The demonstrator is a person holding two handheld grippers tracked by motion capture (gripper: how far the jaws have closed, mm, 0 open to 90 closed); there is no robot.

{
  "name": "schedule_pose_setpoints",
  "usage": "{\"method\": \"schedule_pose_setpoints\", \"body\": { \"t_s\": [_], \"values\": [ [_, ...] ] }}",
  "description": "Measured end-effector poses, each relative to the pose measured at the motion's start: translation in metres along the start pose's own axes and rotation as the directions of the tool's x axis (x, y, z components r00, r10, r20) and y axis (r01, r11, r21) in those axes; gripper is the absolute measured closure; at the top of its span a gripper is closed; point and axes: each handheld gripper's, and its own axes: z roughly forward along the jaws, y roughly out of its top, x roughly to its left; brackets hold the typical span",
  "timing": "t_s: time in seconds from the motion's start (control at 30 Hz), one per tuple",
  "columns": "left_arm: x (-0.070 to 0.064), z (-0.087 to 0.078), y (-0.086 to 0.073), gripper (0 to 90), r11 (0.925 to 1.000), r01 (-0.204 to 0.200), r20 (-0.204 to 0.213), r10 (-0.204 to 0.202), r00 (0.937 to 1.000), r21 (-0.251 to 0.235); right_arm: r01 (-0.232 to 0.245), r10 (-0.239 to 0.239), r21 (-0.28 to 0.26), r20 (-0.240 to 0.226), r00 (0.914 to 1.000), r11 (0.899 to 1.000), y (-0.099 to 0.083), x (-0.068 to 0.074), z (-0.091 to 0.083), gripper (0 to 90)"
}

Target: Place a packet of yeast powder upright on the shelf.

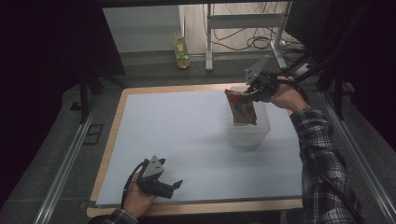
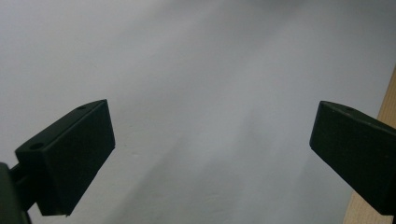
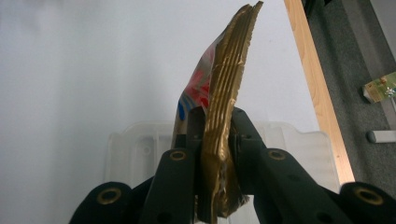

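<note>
Right tool (image 1: 253, 91) clamped on the top edge of a gold pouch (image 1: 242, 107); jaws pressed tight on both sides of the crimped seal, seen edge-on in the right gripper view (image 3: 227, 116), red and blue print on the pouch face. Pouch hangs from the tool, upright, directly above a clear bin (image 1: 261, 133), its lower end down at or inside the bin's rim; cannot tell if it touches the bin. In the right gripper view the bin (image 3: 135, 144) sits right behind the jaws, under the pouch.

Left tool (image 1: 175, 185) well apart from the bin, at the near edge of the worktop (image 1: 177, 121), held low in a hand (image 1: 137, 196). Jaws spread wide, nothing between them; the left gripper view looks between them at bare white surface, a strip of wood edge (image 2: 388, 107) beside the bottom right jaw.

Bottle (image 1: 181, 52) on the floor beyond the worktop, well away from the bin.
</note>
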Motion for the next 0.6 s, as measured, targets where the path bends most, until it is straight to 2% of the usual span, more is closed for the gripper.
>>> {"method": "schedule_pose_setpoints", "body": {
  "t_s": [0.2, 0.27, 0.37, 0.47, 0.53, 0.6],
  "values": [
    [-0.001, 0.000, 0.000, 0.0, 1.0000, 0.000, 0.002, 0.000, 1.0000, 0.002, 0.008, -0.008, 0.009, 0.001, 1.0000, 1.000, 0.004, 0.000, 0.006, 81.1],
    [-0.001, 0.001, 0.000, 0.0, 1.0000, -0.002, 0.002, 0.002, 1.0000, 0.005, 0.034, -0.034, 0.002, 0.010, 0.9994, 0.999, 0.008, 0.001, 0.002, 81.4],
    [0.000, 0.001, 0.000, 0.0, 1.0000, 0.001, 0.003, -0.001, 1.0000, 0.005, 0.047, -0.047, -0.019, 0.019, 0.9987, 0.999, 0.012, -0.002, -0.006, 81.5],
    [0.000, 0.001, 0.000, 0.0, 1.0000, 0.002, 0.003, -0.002, 1.0000, 0.006, 0.064, -0.064, -0.009, 0.006, 0.9979, 0.998, 0.017, -0.006, -0.006, 81.5],
    [0.000, 0.001, 0.000, 0.0, 1.0000, 0.003, 0.003, -0.003, 1.0000, 0.008, 0.098, -0.098, 0.020, -0.004, 0.9952, 0.995, 0.018, -0.007, -0.002, 81.5],
    [0.001, 0.001, -0.001, 0.0, 1.0000, 0.004, 0.003, -0.004, 1.0000, 0.008, 0.103, -0.103, 0.012, -0.016, 0.9945, 0.995, 0.018, -0.009, 0.002, 81.5]
  ]
}}
